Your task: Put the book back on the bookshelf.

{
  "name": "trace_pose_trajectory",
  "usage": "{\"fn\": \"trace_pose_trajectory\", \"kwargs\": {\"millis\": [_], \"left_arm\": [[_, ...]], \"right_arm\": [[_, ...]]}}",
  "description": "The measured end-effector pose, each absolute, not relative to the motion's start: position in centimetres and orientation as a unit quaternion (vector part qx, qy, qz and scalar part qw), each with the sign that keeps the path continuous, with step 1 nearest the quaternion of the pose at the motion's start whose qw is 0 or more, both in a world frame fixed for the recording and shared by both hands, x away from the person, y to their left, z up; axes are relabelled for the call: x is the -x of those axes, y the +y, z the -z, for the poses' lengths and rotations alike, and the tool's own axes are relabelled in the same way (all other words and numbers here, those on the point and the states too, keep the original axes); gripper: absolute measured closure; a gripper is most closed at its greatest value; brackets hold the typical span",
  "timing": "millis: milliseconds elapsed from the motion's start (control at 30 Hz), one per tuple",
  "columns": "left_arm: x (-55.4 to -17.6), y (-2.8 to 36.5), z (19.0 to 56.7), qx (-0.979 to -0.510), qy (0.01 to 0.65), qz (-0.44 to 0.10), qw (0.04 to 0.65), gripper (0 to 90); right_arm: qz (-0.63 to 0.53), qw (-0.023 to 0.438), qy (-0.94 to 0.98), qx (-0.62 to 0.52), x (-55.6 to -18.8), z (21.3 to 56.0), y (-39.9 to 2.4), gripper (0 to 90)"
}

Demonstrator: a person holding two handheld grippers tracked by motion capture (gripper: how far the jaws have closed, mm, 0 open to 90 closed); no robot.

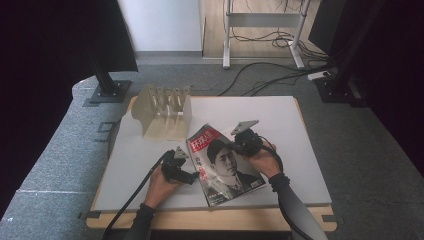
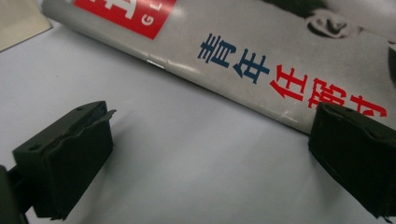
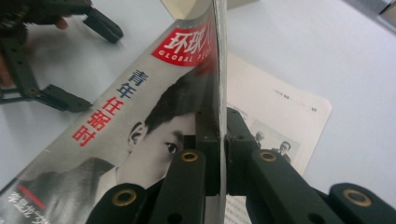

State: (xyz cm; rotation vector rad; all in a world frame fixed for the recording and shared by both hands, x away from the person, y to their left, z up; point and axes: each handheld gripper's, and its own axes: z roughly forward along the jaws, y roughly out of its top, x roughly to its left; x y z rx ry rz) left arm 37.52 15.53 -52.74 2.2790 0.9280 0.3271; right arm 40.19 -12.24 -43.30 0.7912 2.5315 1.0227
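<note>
A magazine [image 1: 225, 165] with a man's portrait and red and blue Chinese lettering lies at the front middle of the white table [image 1: 280, 115]. My right gripper [image 1: 240, 146] is shut on the free edge of its cover [image 3: 154, 107], with the jaws [image 3: 217, 119] pinching the sheet. The cover is raised on edge and an inner page [image 3: 275, 116] lies flat beneath it. My left gripper [image 1: 196, 176] rests on the table by the spine, open [image 2: 212, 116], with nothing between its pads. The magazine's spine [image 2: 243, 60] runs just beyond them. In the right gripper view the left gripper [image 3: 100, 70] shows open at the far side.
A beige slotted rack [image 1: 165, 112] stands at the back left of the table. Black stands [image 1: 107, 85] and loose cables [image 1: 270, 75] are on the grey floor beyond. Bare table surface stretches to the right of the magazine.
</note>
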Motion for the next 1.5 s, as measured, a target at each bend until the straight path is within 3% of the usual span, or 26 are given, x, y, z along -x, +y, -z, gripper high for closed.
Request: {"fn": "trace_pose_trajectory", "kwargs": {"millis": [667, 833, 1233, 1500], "left_arm": [[-39.8, 13.5, 50.9, -0.875, 0.304, -0.016, 0.377, 5.7], [-39.9, 13.0, 50.6, -0.876, 0.295, -0.017, 0.381, 7.1], [-39.7, 12.3, 47.7, -0.871, 0.290, -0.092, 0.387, 26.0], [-40.1, 12.7, 46.3, -0.857, 0.313, -0.076, 0.403, 52.1]], "right_arm": [[-0.397, 0.171, 0.869, -0.239, -37.2, 39.4, -13.6, 86.0], [-0.405, 0.169, 0.867, -0.236, -36.9, 39.1, -13.9, 86.0], [-0.419, 0.173, 0.857, -0.243, -37.2, 38.7, -14.6, 85.8], [-0.422, 0.182, 0.854, -0.242, -37.2, 38.3, -15.0, 85.7]]}}
